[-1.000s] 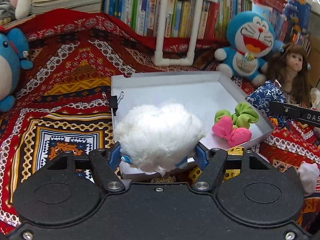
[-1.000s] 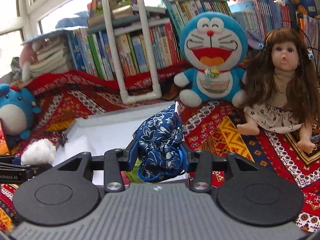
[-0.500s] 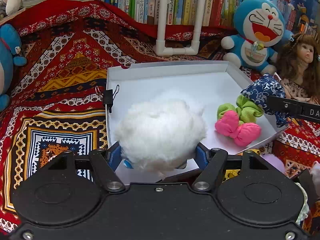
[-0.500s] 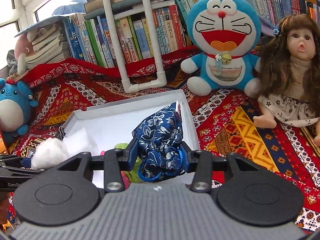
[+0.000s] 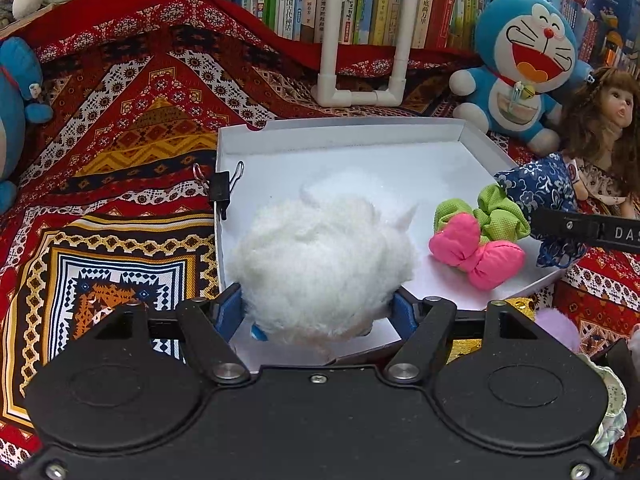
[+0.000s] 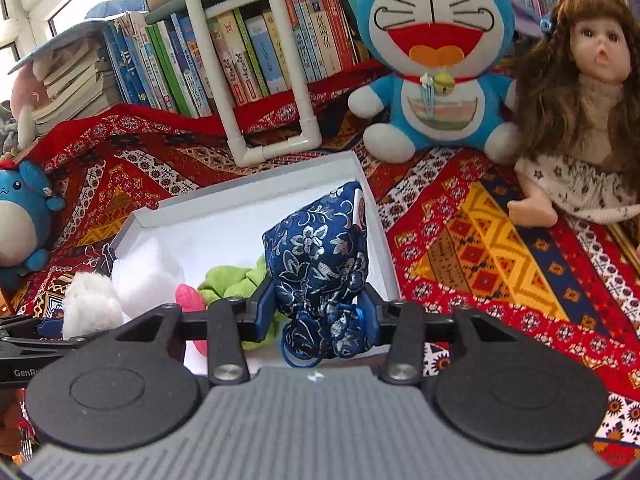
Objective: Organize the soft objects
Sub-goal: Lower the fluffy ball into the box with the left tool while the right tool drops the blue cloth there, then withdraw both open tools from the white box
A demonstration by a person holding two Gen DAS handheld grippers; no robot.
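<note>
Back half of the white box (image 5: 360, 160) lies bare, open from above. Green scrunchie (image 5: 496, 212) and pink bow (image 5: 476, 252) crowd its right side; a binder clip (image 5: 220, 192) juts off the left wall. Blue cat plush (image 5: 524, 64) and doll (image 5: 604, 120) block beyond.

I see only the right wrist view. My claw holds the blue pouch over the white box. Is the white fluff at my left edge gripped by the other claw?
Observer: Yes. The left claw is shut on a white fluffy ball, over the near part of the white box.
Operator: What is the pink thing by the green one?
Observer: A pink bow, lying in the box and touching the green scrunchie.
Operator: Is anything outside the box?
Observer: A lilac fluffy item lies just past its near corner.
</note>
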